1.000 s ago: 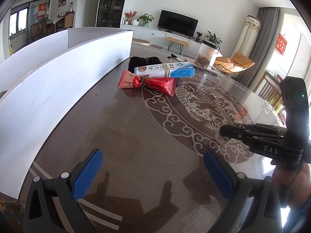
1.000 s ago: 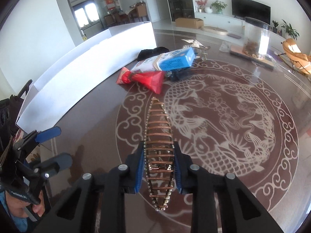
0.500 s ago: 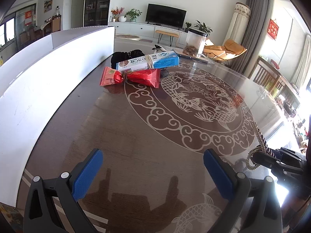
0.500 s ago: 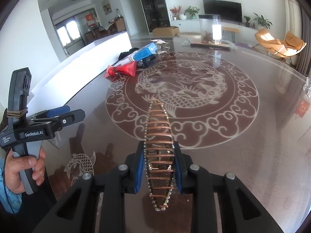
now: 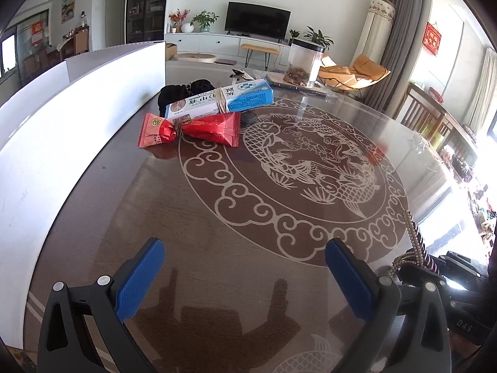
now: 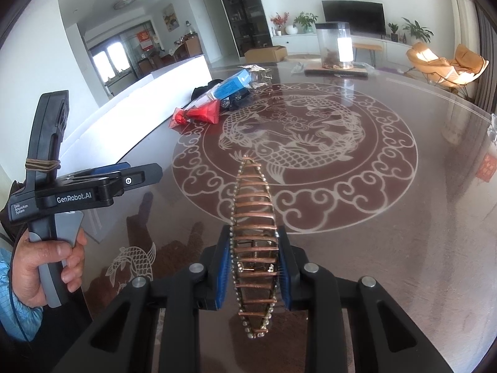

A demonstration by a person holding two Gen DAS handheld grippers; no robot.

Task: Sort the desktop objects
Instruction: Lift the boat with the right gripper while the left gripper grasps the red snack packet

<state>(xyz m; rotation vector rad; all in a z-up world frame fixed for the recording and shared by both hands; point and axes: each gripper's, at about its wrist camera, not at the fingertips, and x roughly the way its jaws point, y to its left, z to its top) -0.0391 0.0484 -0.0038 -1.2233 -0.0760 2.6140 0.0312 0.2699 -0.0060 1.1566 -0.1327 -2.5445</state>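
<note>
Two grippers are seen: the right gripper (image 6: 254, 267) is clamped on a copper hair clip (image 6: 254, 233), carried above the table (image 6: 388, 248), well apart from the red snack packet (image 5: 192, 129); the left gripper (image 5: 245, 276) is spread empty. A resting spot is judged needed next

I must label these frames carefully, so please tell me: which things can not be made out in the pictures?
- Black item: left wrist view, mostly hidden behind the blue-and-white box; its kind is unclear.
- Box print: too small to read in both views.
- Jar contents: distant and blurred.
- Hair clip: its sides are covered by the right tongs; whether it touches the table is unclear.
- Right tongs in the left wrist view: cut off by the edge.
</note>
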